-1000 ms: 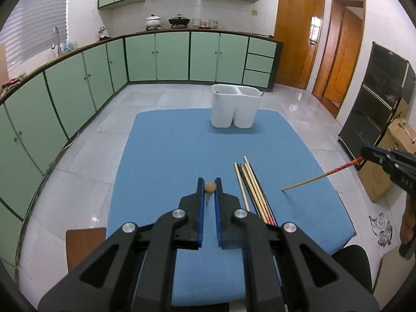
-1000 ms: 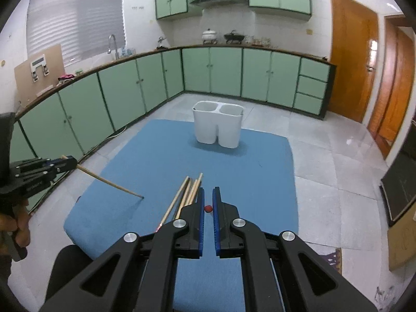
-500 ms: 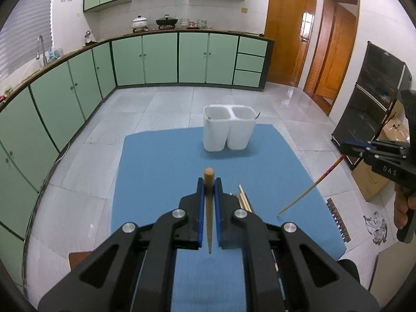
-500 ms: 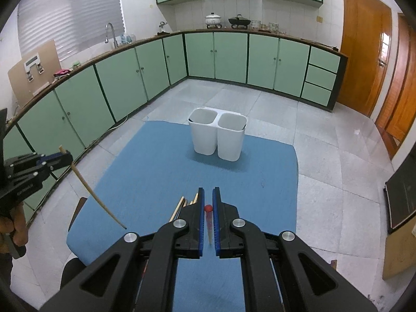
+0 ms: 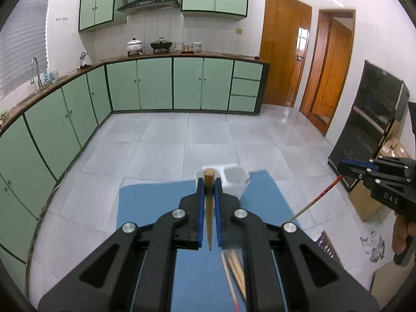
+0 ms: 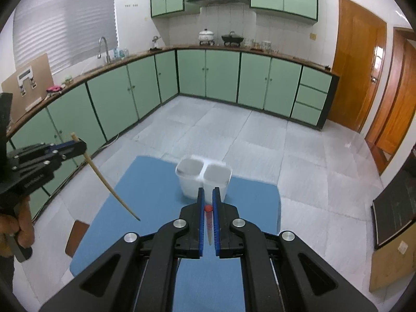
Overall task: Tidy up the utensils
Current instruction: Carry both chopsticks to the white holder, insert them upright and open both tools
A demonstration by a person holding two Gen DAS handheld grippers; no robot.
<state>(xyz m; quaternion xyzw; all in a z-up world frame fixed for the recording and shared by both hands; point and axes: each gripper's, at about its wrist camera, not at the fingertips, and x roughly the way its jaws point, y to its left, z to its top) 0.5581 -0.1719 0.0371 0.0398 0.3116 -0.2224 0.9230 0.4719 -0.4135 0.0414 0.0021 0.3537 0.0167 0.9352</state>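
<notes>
A white two-compartment utensil holder [image 6: 203, 180] stands at the far end of the blue-covered worktop [image 6: 145, 182]; both compartments look empty, though blur hides their depths. The left gripper [image 5: 208, 195] has its jaws closed on a plain wooden chopstick [image 5: 208, 202], thick end up. The right gripper [image 6: 207, 200] has its jaws closed on a red-topped chopstick [image 6: 208, 221]. More chopsticks [image 5: 235, 267] lie on the worktop below. Since a second ago both grippers have risen, and the holder now sits nearer their tips.
</notes>
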